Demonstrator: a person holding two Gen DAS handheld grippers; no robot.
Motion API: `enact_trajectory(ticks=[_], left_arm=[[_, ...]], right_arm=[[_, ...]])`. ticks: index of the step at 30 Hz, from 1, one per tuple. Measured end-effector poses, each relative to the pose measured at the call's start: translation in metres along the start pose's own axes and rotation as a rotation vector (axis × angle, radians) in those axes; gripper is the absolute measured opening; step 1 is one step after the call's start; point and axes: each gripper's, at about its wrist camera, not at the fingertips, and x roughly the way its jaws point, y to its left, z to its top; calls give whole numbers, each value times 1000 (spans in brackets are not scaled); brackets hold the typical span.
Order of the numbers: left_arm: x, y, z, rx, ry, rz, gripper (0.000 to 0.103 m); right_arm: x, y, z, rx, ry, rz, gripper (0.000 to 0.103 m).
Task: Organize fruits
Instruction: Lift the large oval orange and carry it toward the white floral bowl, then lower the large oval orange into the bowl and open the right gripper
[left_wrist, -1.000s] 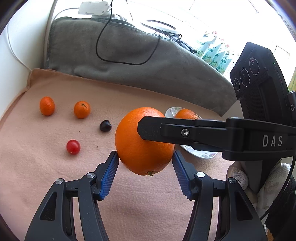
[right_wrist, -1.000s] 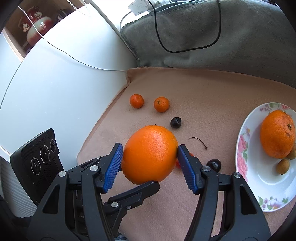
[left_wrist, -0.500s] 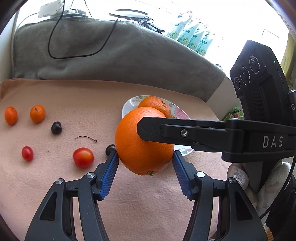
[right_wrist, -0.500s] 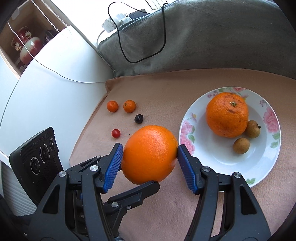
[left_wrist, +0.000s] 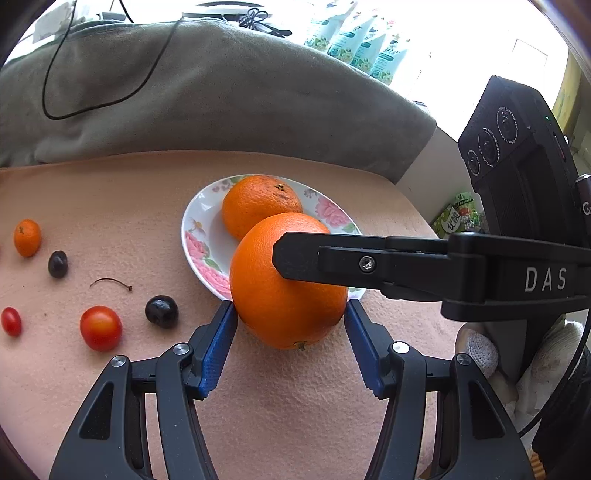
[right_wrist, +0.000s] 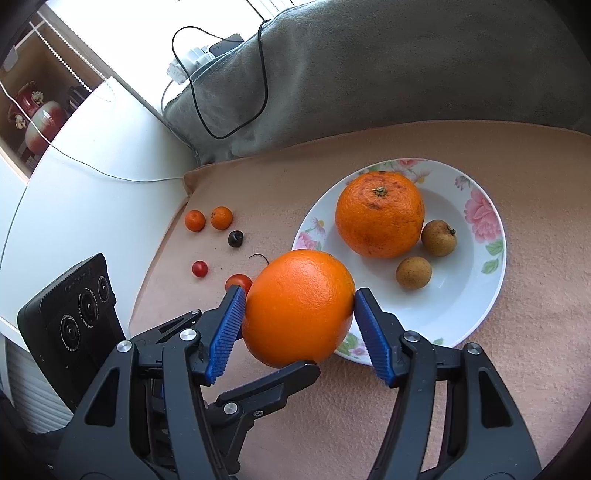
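Note:
A large orange (left_wrist: 273, 295) (right_wrist: 299, 306) is held in the air by both grippers at once. My left gripper (left_wrist: 290, 319) and my right gripper (right_wrist: 299, 314) are each shut on it, crossing at right angles. It hangs over the near rim of a floral plate (left_wrist: 192, 236) (right_wrist: 476, 295). The plate holds a second orange (left_wrist: 258, 199) (right_wrist: 380, 214) and two small brown fruits (right_wrist: 413, 272) (right_wrist: 438, 232). Small oranges (right_wrist: 221, 218), dark cherries (left_wrist: 161, 311) and red tomatoes (left_wrist: 101, 327) lie loose on the beige cloth left of the plate.
A grey cushion (left_wrist: 221, 96) with a black cable lies along the back of the cloth. A white surface (right_wrist: 81, 177) borders the cloth's left edge. The cloth's right edge drops off near a green packet (left_wrist: 458, 218).
Both grippers carried the large orange from over the loose small fruits rightward to the plate's near rim. The grip on it has not changed.

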Motion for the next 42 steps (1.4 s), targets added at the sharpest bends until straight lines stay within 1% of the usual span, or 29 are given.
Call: enact_trajectory(ticks=[5,12,14,16,17,19,21,27,30,31,33,36,38,42], left_arm=[[6,-4,3,5,12,-2,60],[5,-5,1,9,19,0,59],[4,-8,2,14,6,-11,59],[0,-12,4,30,-12,-7,59],[-2,-13,5,38,-13,0,59],[-3,-14,4,41,-7,-9,59],[-5,-15,2,42,-11,-6,59],[-16,-13,-3,43,-22,3,60],[-22,-14,-5,54,-33,21,60],[-24,-13,-6,60,-35,28,61],[-29,-12,-8,65,-43,40,70],[-37,-10,-8,55,-57,51,71],[-39,-2,-7,49,-65,58,71],[-47,8,-10,50,-77,85,71]], right_arm=[[-3,-9,1,17,-3,1,64],[-4,-18,2,44,-3,-1,64],[-7,-19,3,43,-18,-20,64],[-12,-21,7,53,-39,-18,64],[-15,-23,8,62,-51,-18,64],[-23,-26,11,77,-80,-33,64],[-29,-29,14,91,-101,-28,64],[-43,-34,13,111,-136,-47,65],[-48,-33,8,102,-154,-67,77],[-51,-32,7,98,-163,-71,78],[-54,-30,5,90,-173,-81,78],[-58,-26,2,75,-188,-104,80],[-59,-22,0,64,-194,-108,83],[-61,-11,-4,24,-203,-128,83]])
